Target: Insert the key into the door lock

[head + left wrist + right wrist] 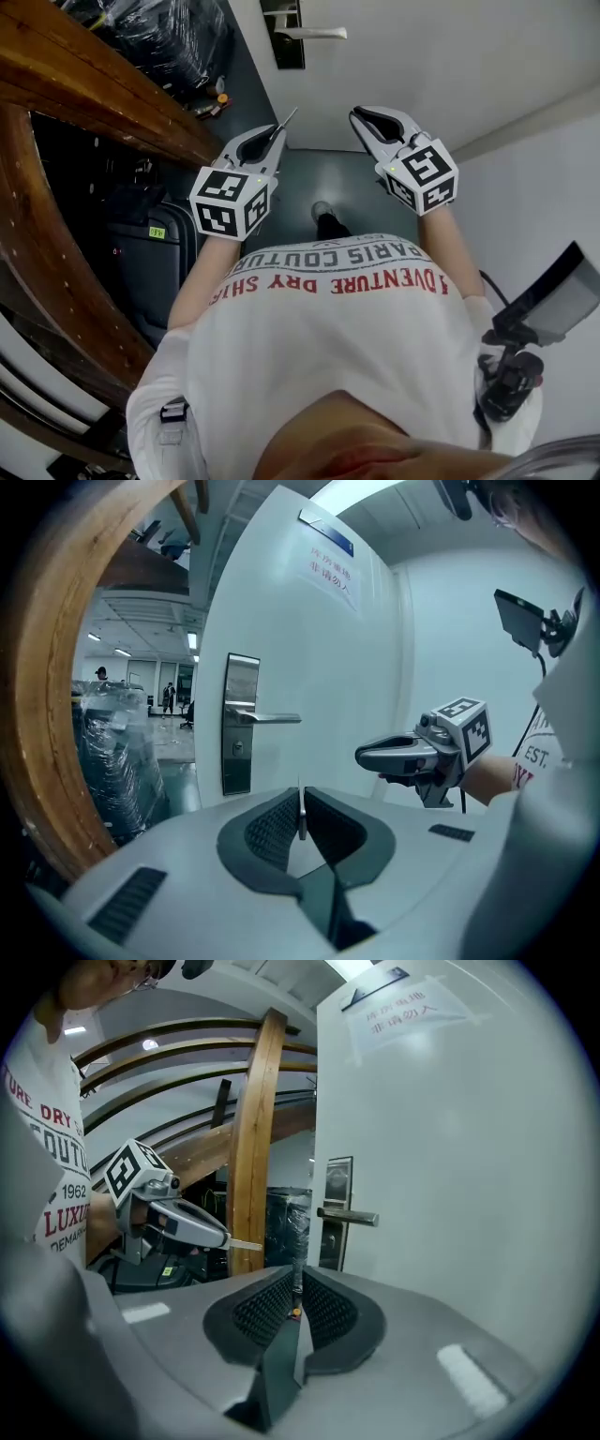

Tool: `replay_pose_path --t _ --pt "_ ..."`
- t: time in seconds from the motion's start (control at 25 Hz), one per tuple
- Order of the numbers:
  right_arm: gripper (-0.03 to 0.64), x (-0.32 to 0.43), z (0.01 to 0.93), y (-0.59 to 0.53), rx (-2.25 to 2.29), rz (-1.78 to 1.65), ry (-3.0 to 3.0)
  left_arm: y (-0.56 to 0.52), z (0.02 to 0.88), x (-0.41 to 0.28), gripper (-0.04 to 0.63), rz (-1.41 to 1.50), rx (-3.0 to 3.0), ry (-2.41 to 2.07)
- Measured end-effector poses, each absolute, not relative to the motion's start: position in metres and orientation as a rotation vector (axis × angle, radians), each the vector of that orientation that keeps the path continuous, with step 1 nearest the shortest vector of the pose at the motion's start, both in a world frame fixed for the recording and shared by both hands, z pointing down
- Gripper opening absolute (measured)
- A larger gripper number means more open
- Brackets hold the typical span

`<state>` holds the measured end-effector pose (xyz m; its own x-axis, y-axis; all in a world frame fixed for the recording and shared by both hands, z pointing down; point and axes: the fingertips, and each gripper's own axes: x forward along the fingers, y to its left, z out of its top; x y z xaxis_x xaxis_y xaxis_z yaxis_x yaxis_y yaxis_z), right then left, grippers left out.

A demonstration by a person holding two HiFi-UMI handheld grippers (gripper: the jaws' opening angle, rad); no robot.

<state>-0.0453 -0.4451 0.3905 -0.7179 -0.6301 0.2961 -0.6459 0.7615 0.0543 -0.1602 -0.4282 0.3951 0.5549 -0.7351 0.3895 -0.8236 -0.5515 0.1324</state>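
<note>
You're on the approach: your left claw (300, 797) grips the key (300, 819), with the lock (238, 750) at ten o'clock. Your right claw (296, 1284) is closed and empty. Next, line the blade up with the keyhole.

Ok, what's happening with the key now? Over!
Left tool shut on key. Right tool shut, empty. Door lock ahead, key not in yet. Nothing in the way.

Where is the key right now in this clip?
The key is pinched in the left claw at the head view's left, its blade pointing at the white door, apart from the lock plate by the handle.
</note>
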Motion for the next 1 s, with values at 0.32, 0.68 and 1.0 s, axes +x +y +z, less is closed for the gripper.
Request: replay_pose_path --t 0.32,0.68,1.0 --pt "0.106 -0.037 0.371 -0.545 1.072 -0.116 -2.607 -0.474 0.413 -0.156 0.023 0.384 2.456 -1.263" --pt "0.179 -0.059 0.359 -0.602 1.018 -0.202 -2.636 -0.498 0.421 -0.156 0.023 0.303 2.415 -1.253" --pt "0.178 -0.067 0.367 -0.611 0.987 -0.199 -2.635 -0.519 0.430 -0.162 0.023 0.204 2.349 -1.261"
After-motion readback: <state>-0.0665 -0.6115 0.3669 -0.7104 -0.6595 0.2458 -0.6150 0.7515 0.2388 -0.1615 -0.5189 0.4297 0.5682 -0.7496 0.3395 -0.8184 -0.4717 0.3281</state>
